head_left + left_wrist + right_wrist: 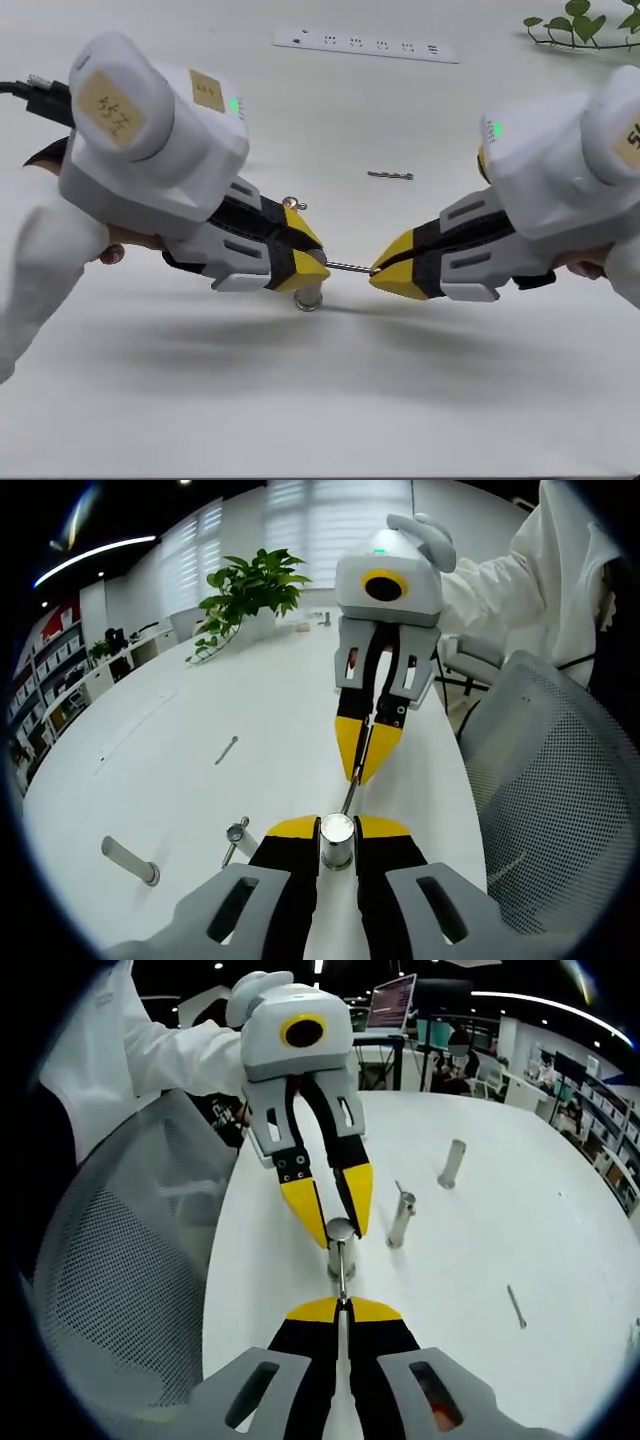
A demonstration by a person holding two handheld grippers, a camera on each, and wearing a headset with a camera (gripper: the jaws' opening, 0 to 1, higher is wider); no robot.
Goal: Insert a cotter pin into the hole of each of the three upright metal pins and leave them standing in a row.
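Observation:
My left gripper [337, 830] is shut on an upright metal pin [337, 845] standing on the white table; the pin's base [308, 299] shows under the left gripper [312, 272] in the head view. Facing it, my right gripper [342, 1308] is shut on a thin cotter pin [342, 1272], held level. The cotter pin [350, 267] bridges the gap between both grippers, and its tip meets the metal pin [340, 1243] just below the head. Whether it sits in the hole is hidden. The right gripper [376, 268] is a short way from the pin.
A second upright pin [401, 1218] carrying a cotter pin and a third bare pin [452, 1163] stand beyond. A loose cotter pin [390, 176] lies mid-table. A power strip [365, 44] and a plant [585, 25] are at the far edge. A mesh chair [550, 780] stands beside the table.

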